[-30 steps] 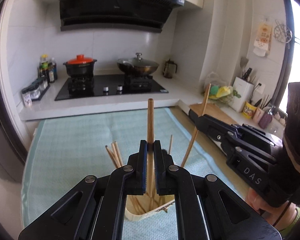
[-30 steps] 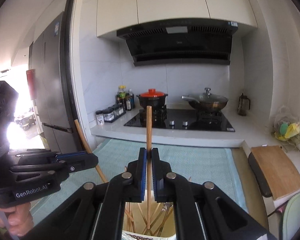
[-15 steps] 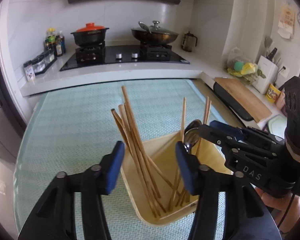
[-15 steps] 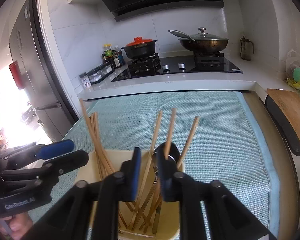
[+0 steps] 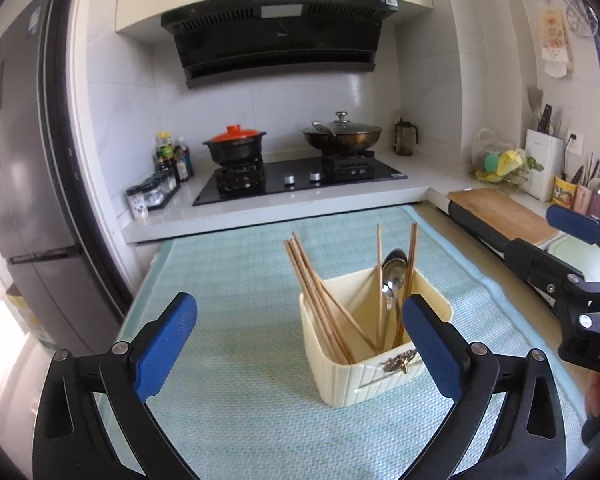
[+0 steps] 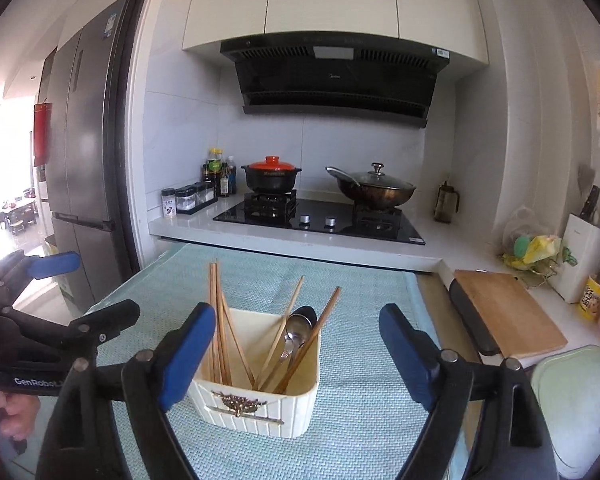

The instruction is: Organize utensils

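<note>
1. Stood upright near the middle of the mat (image 5: 228,412), facing both cameras: holder (image 5: 380,376), a cream ribbed plastic box with rounded corners and a small brass-coloured ornament on its front wall.
2. Leaned inside it, handles down and tips fanned outward: chopsticks (image 5: 320,292), thin brown wooden sticks, most bunched against the left wall, a few apart toward the right; likely stored on end so each could be drawn out singly.
3. Tucked among the right-hand sticks, bowl up: spoon (image 5: 394,268), polished metal. Something forked possibly beside it in the right view, too small to confirm.
4. Hovered in front of the holder, jaws spread wide and gripping nothing: left gripper (image 5: 300,344), black frame with blue pads, the box framed between the fingers without contact.
5. Held likewise, jaws wide apart and empty, just short of the box: right gripper (image 6: 292,352), same black-and-blue build. Judged from the filled holder and bare mat: sorting largely done.
6. Spread beneath everything: mat, pale green woven cloth with a fine waffle texture, probably laid to stop slipping and soften contact.
7. Seen beyond the mat on the white counter: black glass hob (image 6: 320,216), dark pot (image 6: 271,178) with orange-red lid, lidded wok (image 6: 374,192), and off to the right a wooden board (image 6: 508,312).
</note>
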`<state>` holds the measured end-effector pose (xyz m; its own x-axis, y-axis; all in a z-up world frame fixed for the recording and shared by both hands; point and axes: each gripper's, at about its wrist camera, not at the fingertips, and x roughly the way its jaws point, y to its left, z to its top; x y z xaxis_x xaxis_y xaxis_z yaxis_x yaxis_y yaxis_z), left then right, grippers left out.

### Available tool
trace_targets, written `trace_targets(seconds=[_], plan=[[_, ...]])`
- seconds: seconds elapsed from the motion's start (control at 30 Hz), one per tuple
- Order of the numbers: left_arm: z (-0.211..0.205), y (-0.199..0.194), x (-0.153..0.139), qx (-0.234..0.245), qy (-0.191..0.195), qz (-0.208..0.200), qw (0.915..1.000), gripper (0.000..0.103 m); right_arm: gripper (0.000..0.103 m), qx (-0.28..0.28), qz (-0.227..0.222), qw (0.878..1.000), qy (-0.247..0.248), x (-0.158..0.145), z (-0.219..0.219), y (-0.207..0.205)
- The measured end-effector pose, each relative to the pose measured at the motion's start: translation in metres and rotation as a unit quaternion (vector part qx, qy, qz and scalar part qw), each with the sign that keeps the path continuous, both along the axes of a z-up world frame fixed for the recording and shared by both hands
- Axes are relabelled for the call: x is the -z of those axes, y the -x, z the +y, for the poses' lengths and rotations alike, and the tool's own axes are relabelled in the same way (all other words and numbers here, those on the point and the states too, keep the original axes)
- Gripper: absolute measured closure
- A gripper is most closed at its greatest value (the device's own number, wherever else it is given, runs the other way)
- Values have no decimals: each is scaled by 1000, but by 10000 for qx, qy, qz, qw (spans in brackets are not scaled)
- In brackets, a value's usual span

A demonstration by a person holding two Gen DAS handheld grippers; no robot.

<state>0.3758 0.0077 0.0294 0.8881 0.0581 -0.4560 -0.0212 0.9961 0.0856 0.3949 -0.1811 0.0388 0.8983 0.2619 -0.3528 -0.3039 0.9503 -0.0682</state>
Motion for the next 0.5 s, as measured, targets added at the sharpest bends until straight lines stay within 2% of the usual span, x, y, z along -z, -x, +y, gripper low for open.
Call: trace_targets(seconds=[0.07,0.13,0.2,0.33,0.5], plan=[[0,18,-4,-91,-55,-119,9999,0,16,129,-46,9999,-92,-5,-3,19],[0,37,-7,-163,-42,-243,9996,0,12,192,-87,9994,-277,-8,-9,37],[4,56,-9,-207,93,-331,9992,0,2,81,18,9985,-532,-8,-16,51],[9,79,2,-147,447,105,9988,0,0,82,254,9968,-757,-1,-22,77],[10,103,22,-424,327,340,9980,0,0,104,316,9978,-575,11,-14,110]])
